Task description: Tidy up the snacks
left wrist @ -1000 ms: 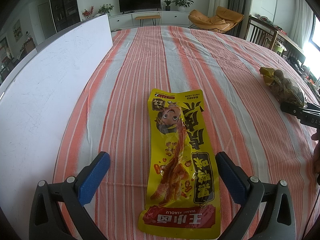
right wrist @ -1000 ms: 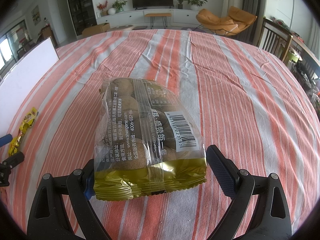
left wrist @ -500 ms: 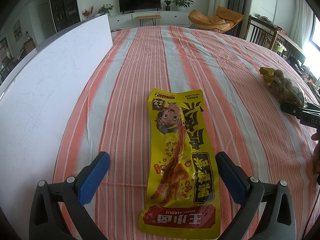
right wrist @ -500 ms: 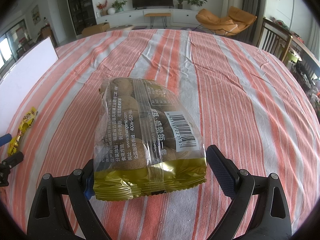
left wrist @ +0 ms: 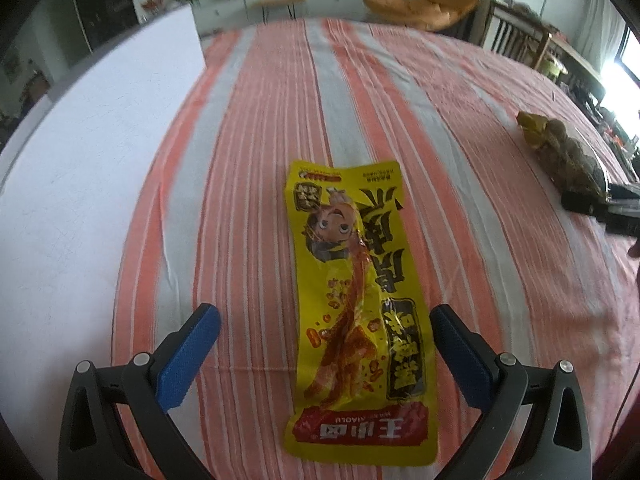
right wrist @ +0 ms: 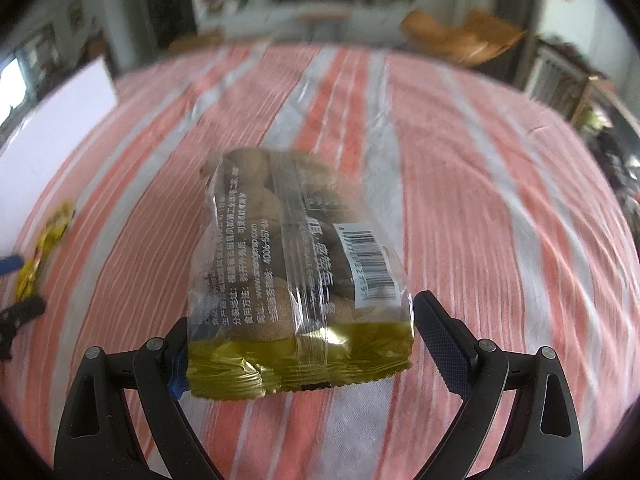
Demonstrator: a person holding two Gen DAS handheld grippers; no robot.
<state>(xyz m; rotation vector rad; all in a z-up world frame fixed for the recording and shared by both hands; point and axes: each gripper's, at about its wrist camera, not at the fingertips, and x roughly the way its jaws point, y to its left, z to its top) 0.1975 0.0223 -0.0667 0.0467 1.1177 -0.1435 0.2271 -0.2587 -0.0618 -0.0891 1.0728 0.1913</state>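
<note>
Left gripper point(left wrist: 326, 344): blue-padded fingers point(left wrist: 188, 354) spread wide, holding nothing, set either side of the lower half of the long flat yellow foil snack packet point(left wrist: 352, 308). The packet lies lengthwise on the orange-and-white striped tablecloth point(left wrist: 256, 160).

Right gripper point(right wrist: 300, 340): fingers apart around the gold-sealed end of the clear plastic bag of round brown snacks point(right wrist: 296, 264); contact cannot be told.

Left view only: packet's cartoon print; white upright board point(left wrist: 92, 152) to its left.

Right view only: bag's barcode label point(right wrist: 370, 266); yellow packet shown small at far left edge.
</note>
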